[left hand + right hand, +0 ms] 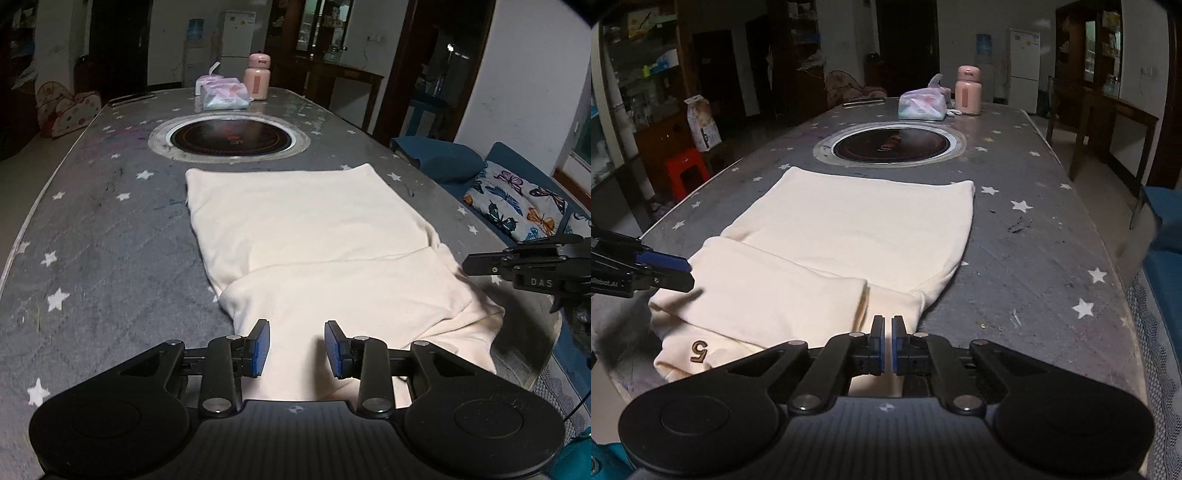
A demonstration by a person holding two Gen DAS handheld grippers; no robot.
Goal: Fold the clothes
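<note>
A: Where is the garment now?

B: The cream garment (314, 236) lies flat on the grey tabletop (110, 229) with white stars, its far edge just before the round black hob (229, 138) that is set into the surface. The near part is folded over itself, so there is a second layer on the side close to the cameras. In the right wrist view a small brown figure "5" (699, 350) shows on the near left corner of the cloth.

A: And the left gripper?

B: The left gripper (297, 345) is over the near edge of the garment. Its fingers (260, 345) with blue pads stand partly open, with cloth visible in the gap below them. The pads do not press on it, so it holds nothing.

A: The right one?

B: The right gripper (888, 345) is at the near right edge of the folded part. Its fingers (877, 345) are closed almost completely; only a thin slit stays between the blue pads. A light strip shows in that slit, but I cannot tell if cloth is pinched there or only lies behind it.

A: Can each camera see the other gripper?

B: Yes. The right gripper appears at the right border of the left wrist view, beside the garment, and the left one at the left border of the right wrist view, over the folded layer.

A: What else is on the tabletop?

B: At the far end stand a pink bottle (256, 75) and a pack of tissues (223, 96), just beside each other and well apart from the garment.
</note>
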